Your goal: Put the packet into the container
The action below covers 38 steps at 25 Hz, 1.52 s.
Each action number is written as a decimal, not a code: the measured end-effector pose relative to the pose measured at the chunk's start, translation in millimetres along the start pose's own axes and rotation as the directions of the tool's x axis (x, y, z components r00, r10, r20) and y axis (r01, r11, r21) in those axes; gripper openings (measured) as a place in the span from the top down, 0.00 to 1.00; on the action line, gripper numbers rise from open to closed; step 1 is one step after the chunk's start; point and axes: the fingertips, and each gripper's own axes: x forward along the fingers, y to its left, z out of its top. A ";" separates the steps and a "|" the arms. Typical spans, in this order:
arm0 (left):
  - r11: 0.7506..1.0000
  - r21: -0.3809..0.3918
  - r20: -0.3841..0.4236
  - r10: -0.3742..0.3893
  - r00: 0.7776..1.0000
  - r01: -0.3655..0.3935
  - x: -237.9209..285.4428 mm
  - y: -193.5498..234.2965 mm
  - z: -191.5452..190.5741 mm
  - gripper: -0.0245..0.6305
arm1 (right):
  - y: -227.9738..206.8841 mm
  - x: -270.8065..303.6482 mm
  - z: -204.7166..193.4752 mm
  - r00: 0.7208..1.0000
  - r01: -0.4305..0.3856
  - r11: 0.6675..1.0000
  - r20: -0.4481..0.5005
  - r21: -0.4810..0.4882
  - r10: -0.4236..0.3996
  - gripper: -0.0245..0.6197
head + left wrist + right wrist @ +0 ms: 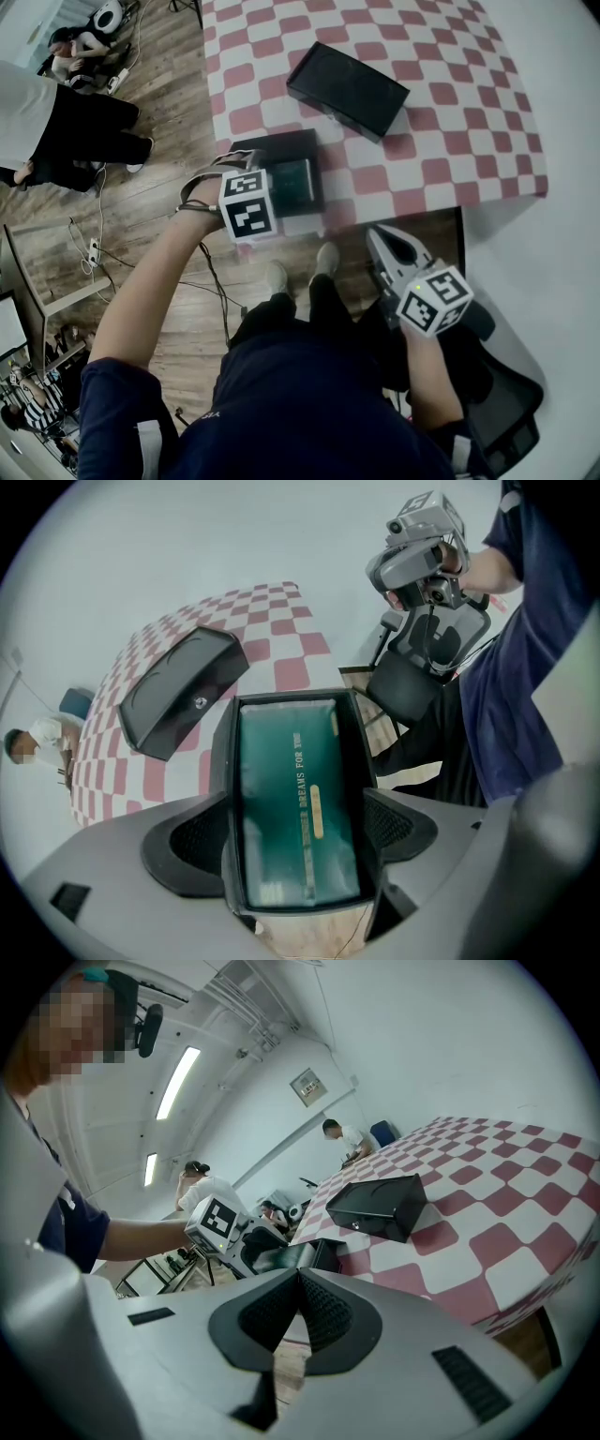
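Observation:
A green packet [295,799] lies inside a shallow black container [226,789]. My left gripper [298,832] is shut on that container, one jaw against each long wall. In the head view the container [281,147] with the packet [293,184] sits at the near edge of the checkered table, and the left gripper [272,192] is at its near side. My right gripper [382,236] hangs below the table's front edge, shut and holding nothing; its jaws [298,1312] meet tip to tip. From there the left gripper [234,1232] and the container [319,1252] are in sight.
A closed black box [347,89] lies on the red-and-white checkered table [450,112] beyond the container. A black office chair [511,403] stands at the lower right. People [56,122] and cables occupy the wooden floor to the left.

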 end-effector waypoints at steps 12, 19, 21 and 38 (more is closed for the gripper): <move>0.987 -0.109 0.139 0.129 0.982 -0.114 -32.8 3.9 2.4 0.28 | 15.5 8.1 6.3 1.000 -0.027 0.999 -0.011 -0.038 0.026 0.94; 0.961 -0.226 0.286 0.225 0.931 -0.163 -66.8 -3.0 1.9 0.31 | 33.8 17.2 12.9 1.000 -0.026 0.997 -0.011 -0.071 0.025 0.94; 0.952 -0.251 0.322 0.255 0.912 -0.177 -74.6 -7.9 -0.3 0.41 | 41.8 20.1 13.3 1.000 -0.023 0.996 -0.012 -0.082 0.022 0.94; 0.828 -0.536 0.543 0.489 0.682 -0.167 -150.7 -62.7 -53.1 0.88 | 125.9 35.8 4.7 1.000 0.000 0.984 0.008 -0.176 0.002 0.94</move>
